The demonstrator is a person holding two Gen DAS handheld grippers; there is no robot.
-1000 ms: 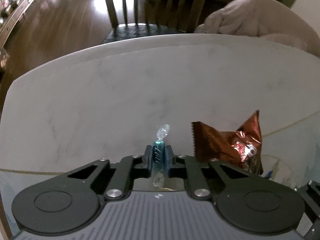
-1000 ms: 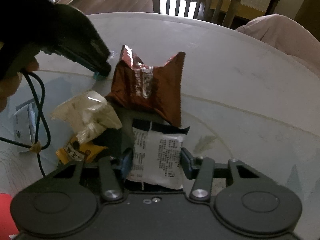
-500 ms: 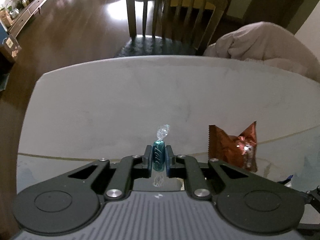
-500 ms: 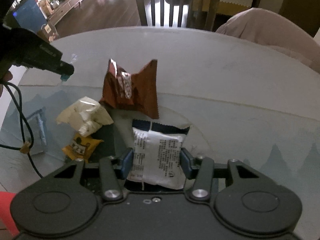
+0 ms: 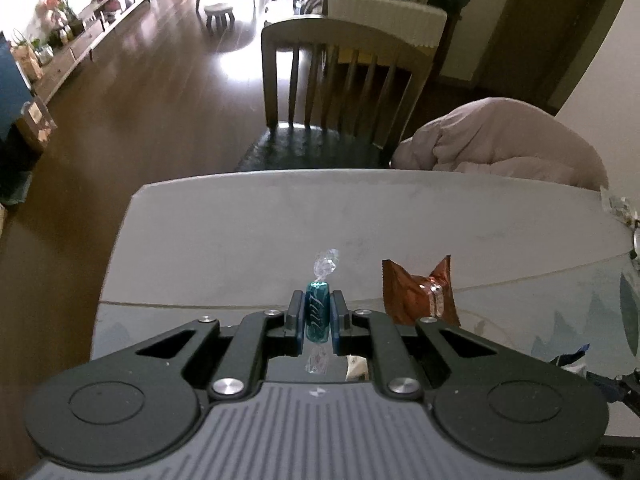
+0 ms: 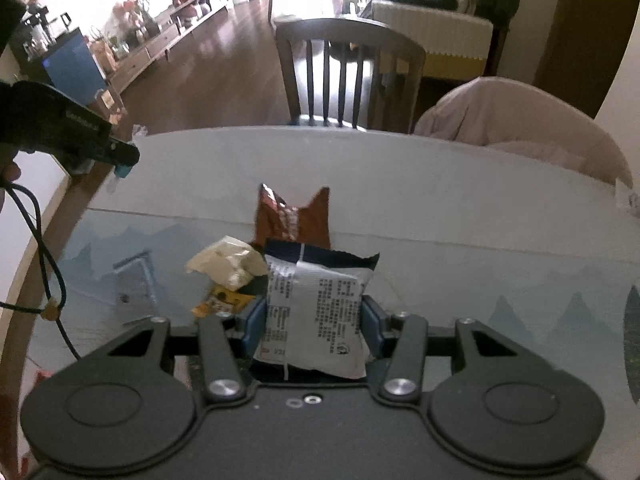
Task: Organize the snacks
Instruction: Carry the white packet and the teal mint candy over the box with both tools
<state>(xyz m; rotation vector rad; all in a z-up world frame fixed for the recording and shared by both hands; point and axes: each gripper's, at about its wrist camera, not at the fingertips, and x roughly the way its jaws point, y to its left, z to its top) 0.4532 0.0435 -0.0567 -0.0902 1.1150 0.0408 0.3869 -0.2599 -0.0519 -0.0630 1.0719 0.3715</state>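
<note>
My left gripper (image 5: 317,316) is shut on a teal wrapped candy (image 5: 317,314) with clear twisted ends, held above the table. It also shows in the right wrist view (image 6: 120,168) at the left, high over the table edge. My right gripper (image 6: 314,320) is shut on a white and dark blue snack packet (image 6: 316,312), lifted off the table. A brown foil snack bag (image 5: 418,294) lies on the table, right of the candy; it also shows in the right wrist view (image 6: 294,218) beyond the packet. A cream wrapper (image 6: 226,262) and an orange snack (image 6: 220,302) lie left of the packet.
The white marble table (image 5: 280,216) carries a pale printed mat (image 6: 500,280). A wooden chair (image 5: 344,92) stands at the far edge. A pink cloth heap (image 5: 504,144) lies at the back right. A black cable (image 6: 40,248) hangs at the left.
Both grippers have risen and pulled back from the table with their snacks. The brown bag and the other snacks now look smaller and lower.
</note>
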